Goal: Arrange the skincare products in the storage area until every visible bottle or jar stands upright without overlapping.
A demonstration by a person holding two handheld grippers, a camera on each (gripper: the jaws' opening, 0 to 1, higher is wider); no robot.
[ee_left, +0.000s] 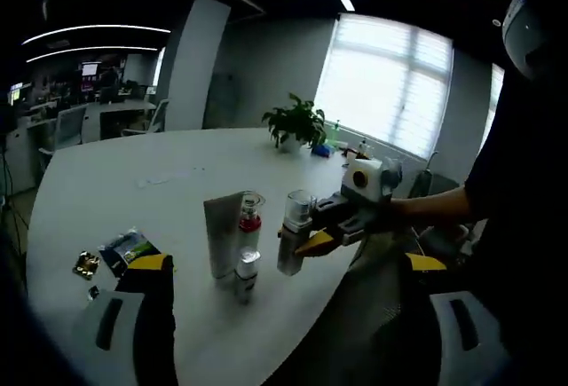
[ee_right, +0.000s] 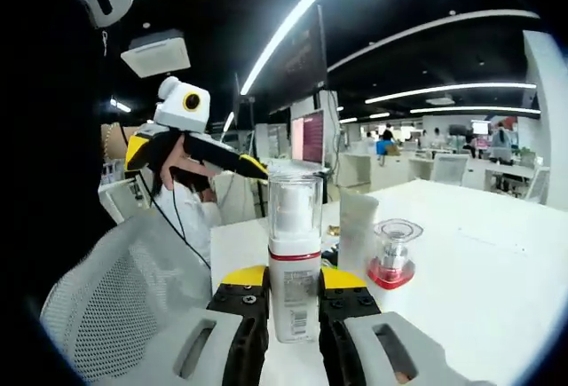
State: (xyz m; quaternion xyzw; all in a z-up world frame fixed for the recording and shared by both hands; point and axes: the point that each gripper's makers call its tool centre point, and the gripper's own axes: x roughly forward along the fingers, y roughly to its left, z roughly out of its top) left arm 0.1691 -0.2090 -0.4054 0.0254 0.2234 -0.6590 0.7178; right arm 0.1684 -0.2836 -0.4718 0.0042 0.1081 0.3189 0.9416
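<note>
My right gripper (ee_right: 294, 302) clamps the pump bottle (ee_right: 295, 257) upright on the table (ee_right: 479, 253), the red-based jar (ee_right: 391, 254) at its two o'clock. Left gripper (ee_left: 288, 293) spread, empty. Next, I judge: release gently.

Pump bottle (ee_right: 294, 257): clear glossy plastic cap, matt white body. Table (ee_right: 479, 253): smooth white. Chair (ee_right: 115, 297): grey mesh.

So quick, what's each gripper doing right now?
Left gripper: open, holding nothing.
Right gripper: closed on the clear-capped pump bottle.
</note>
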